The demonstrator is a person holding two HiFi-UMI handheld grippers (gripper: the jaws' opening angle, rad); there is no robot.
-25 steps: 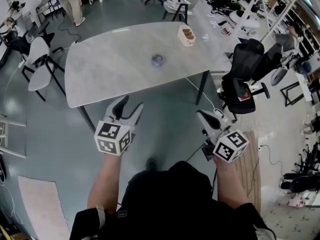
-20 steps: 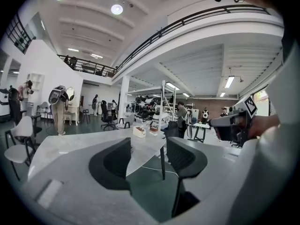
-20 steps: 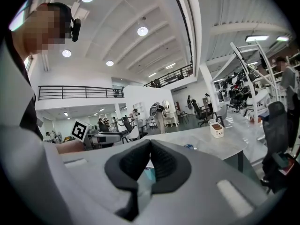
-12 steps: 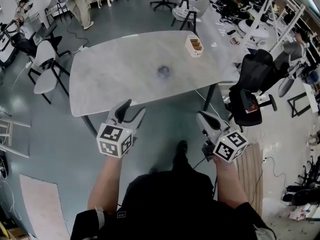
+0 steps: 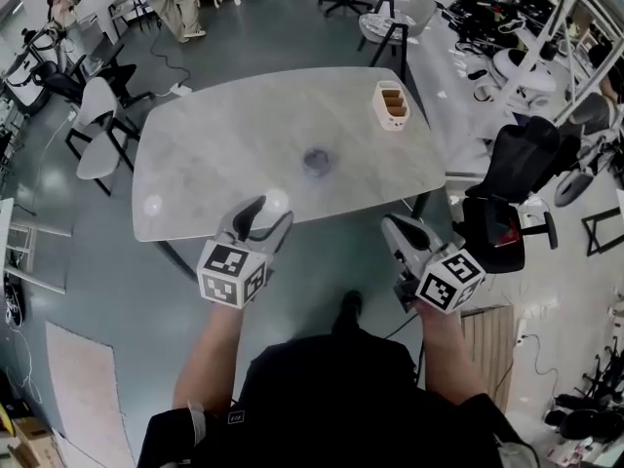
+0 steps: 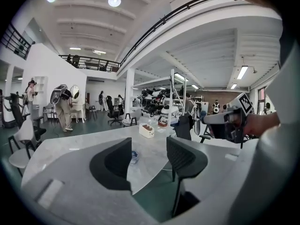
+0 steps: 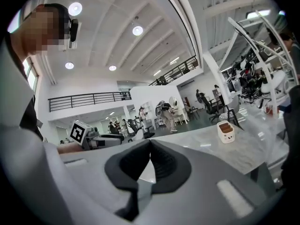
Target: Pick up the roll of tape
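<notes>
1. Your left gripper (image 5: 270,209) hangs over the near edge of the pale grey, marble-look table (image 5: 214,154). Its jaws stand wide apart with nothing between them.
2. In the left gripper view, that left gripper (image 6: 149,144) frames only bare tabletop and floor in the gap.
3. Your right gripper (image 5: 393,227) is off the table's near right corner, above the green-grey floor. Its jaws are pressed together, tips touching, and it is empty.
4. The right gripper view confirms it: the right gripper (image 7: 150,142) has its dark pads meeting with no gap.
5. The small bluish roll of tape (image 5: 317,161) lies flat near the middle of the table, well apart from both grippers.
6. In the left gripper view, the roll of tape (image 6: 134,156) peeks out just past the inner edge of the left-hand jaw.
7. A small white box with brown compartments (image 5: 392,105) stands near the far right edge of the table.
8. A black office chair (image 5: 507,193) is parked beside the table's right end.
</notes>
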